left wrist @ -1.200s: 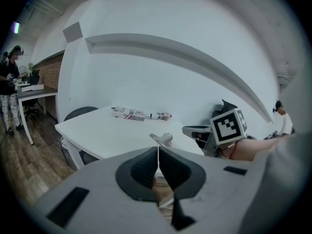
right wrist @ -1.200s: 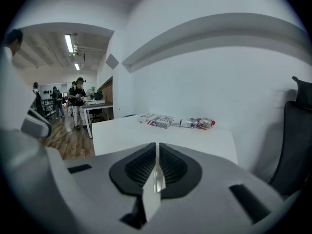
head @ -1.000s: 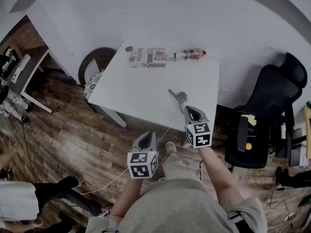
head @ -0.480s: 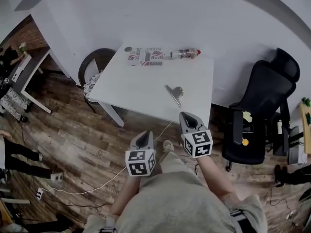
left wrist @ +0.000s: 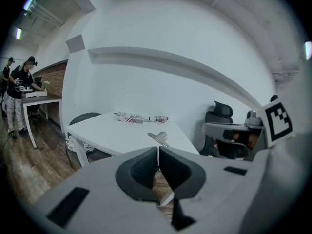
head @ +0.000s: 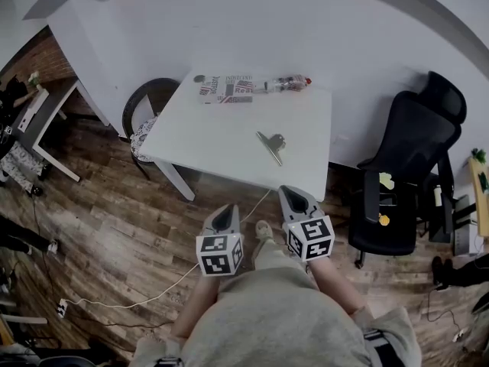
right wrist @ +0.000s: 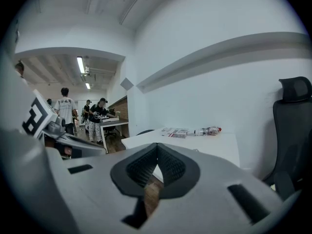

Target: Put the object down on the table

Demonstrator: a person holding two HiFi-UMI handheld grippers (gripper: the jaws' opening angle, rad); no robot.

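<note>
A metal binder clip (head: 270, 144) lies on the white table (head: 221, 140), close to its near right edge, with nothing touching it. It also shows in the left gripper view as the clip (left wrist: 158, 137) just beyond the jaws. My left gripper (head: 227, 208) and right gripper (head: 289, 191) are held off the table over the wooden floor, close to the person's body. Both are shut with nothing between the jaws. The shut jaws show as the left gripper (left wrist: 158, 151) and the right gripper (right wrist: 157, 149) in their own views.
A printed package (head: 228, 88), a plastic bottle (head: 287, 84) and a small round thing (head: 200, 78) lie along the table's far edge. A black office chair (head: 405, 167) stands to the right, a round dark chair (head: 149, 98) to the left. People (right wrist: 100, 116) stand at a far desk.
Both grippers have drawn back from the table toward the person's body. The right gripper was next to the clip and is now well short of the table edge. The clip stays put.
</note>
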